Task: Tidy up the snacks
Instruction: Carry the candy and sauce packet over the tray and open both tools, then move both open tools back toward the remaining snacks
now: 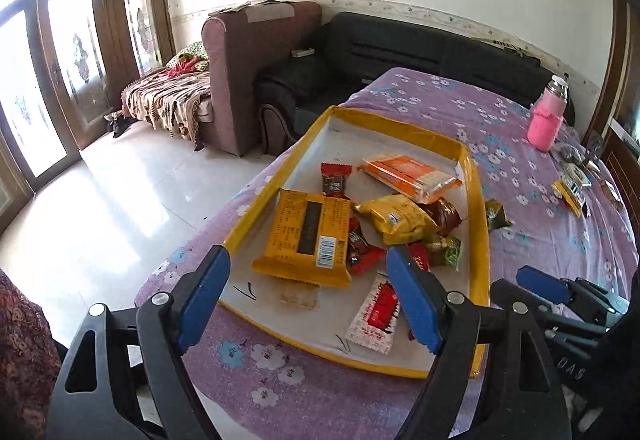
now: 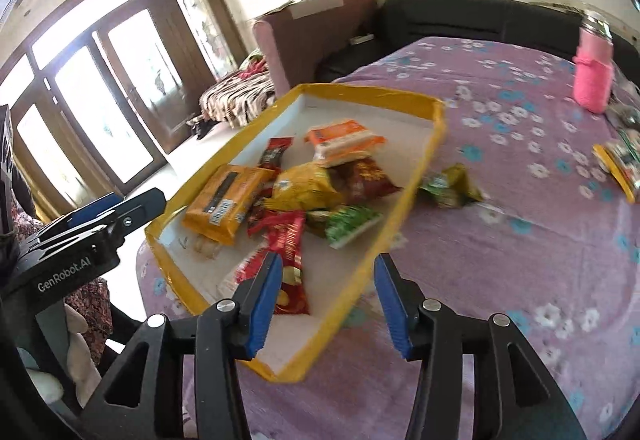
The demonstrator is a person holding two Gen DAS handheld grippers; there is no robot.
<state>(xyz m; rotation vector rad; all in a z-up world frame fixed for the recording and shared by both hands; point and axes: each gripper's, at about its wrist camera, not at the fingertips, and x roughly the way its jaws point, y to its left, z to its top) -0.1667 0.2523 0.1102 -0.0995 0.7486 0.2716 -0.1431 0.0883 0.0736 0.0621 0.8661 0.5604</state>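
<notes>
Purple floral cloth covers the table [image 1: 440, 108] bearing a yellow-rimmed tray [image 1: 478, 240] of snacks; "GenRobot.AI" marks the left gripper [image 1: 308, 300], which, like the right gripper [image 2: 326, 300], is released and empty.

A pink bottle [image 1: 546, 118] w/ a metal cap stands upright near the far right edge of the table [image 1: 440, 108] (purple cloth w/ flowers). Behind the table's far edge is a black sofa [image 1: 384, 52], beside it a brown armchair [image 1: 248, 52]; glass doors [image 1: 60, 72] at left.
</notes>
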